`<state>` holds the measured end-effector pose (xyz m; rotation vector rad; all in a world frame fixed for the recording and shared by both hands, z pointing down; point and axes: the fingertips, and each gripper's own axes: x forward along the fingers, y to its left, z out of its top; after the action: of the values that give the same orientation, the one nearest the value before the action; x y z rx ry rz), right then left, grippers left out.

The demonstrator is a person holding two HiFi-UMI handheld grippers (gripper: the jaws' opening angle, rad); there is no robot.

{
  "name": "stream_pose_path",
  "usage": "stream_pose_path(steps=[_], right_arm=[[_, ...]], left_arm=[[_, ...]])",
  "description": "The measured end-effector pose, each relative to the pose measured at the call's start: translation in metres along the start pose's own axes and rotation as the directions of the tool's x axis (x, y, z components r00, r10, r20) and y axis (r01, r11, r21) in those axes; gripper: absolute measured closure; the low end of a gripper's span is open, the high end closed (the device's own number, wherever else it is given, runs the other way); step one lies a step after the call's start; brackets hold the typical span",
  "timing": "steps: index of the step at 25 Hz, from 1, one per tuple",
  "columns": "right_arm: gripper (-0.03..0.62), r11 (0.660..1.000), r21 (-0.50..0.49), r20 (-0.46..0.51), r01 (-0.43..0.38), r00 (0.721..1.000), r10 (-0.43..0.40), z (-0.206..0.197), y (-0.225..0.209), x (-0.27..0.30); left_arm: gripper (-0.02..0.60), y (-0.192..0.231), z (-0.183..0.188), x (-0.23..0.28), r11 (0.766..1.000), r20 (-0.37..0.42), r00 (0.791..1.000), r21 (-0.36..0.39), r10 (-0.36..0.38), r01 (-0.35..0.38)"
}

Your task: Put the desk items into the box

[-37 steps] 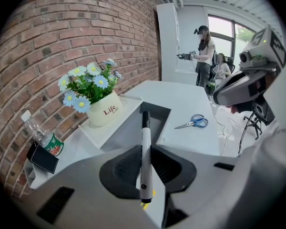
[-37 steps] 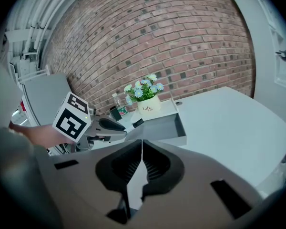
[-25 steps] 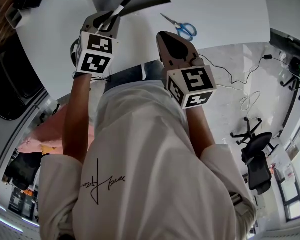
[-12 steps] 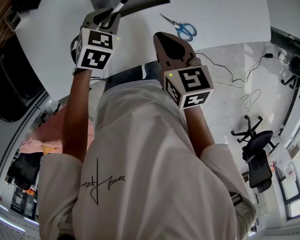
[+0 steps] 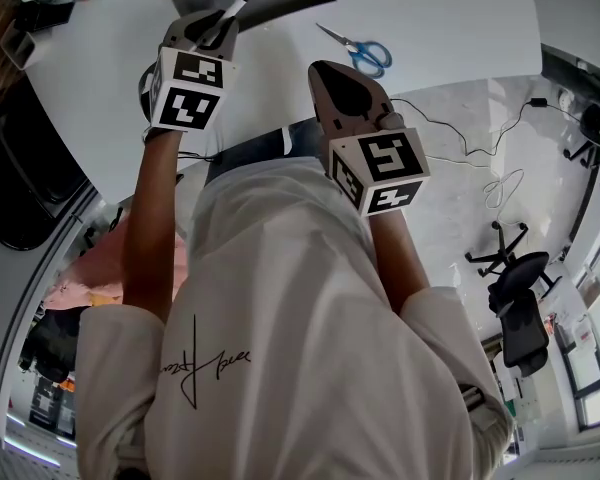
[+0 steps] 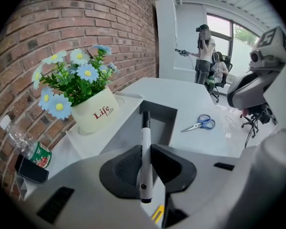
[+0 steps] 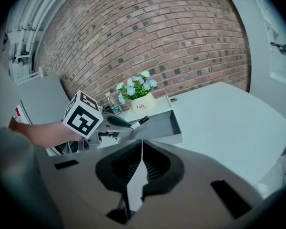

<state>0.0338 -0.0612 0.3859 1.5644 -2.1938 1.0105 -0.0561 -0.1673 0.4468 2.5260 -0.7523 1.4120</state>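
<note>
Above box (image 6: 165, 116) edge, perhaps — left gripper (image 6: 145, 152) grips marker (image 6: 145, 130); scissors (image 6: 200, 124) well apart.

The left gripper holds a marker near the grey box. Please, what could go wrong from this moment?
1. The left gripper grips the marker near one end. The long free part might tilt on release and land on the rim of the box instead of inside it.
2. The flower pot stands close beside the box, so a sideways move of that gripper could tip it over.
</note>
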Motion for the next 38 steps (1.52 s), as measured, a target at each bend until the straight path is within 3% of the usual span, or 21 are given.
stream_pose_path(steps=[16,29,33,38], right_arm=[[0.566,0.999,0.031,-0.006,0.045,0.999,-0.045,-0.008,-0.003,-0.005],[0.566,0.998,0.038,-0.006,0.052,0.999,-0.052,-0.009,-0.002,-0.003],[0.566,0.998,0.036,-0.006,0.055,0.998,-0.055,-0.01,-0.003,-0.004],[0.566,0.998,0.033,-0.009,0.06,0.998,-0.06,-0.012,-0.004,-0.006]], left_arm=[[0.511,0.007,0.0,0.015,1.0,-0.007,1.0,-0.022,-0.012,0.012],[0.511,0.011,-0.007,0.032,0.999,-0.063,0.998,-0.027,-0.027,0.026],[0.511,0.011,-0.002,0.033,0.999,-0.077,0.996,0.017,-0.033,0.034],[0.511,0.01,-0.014,0.039,0.999,-0.131,0.991,0.003,-0.04,0.041]])
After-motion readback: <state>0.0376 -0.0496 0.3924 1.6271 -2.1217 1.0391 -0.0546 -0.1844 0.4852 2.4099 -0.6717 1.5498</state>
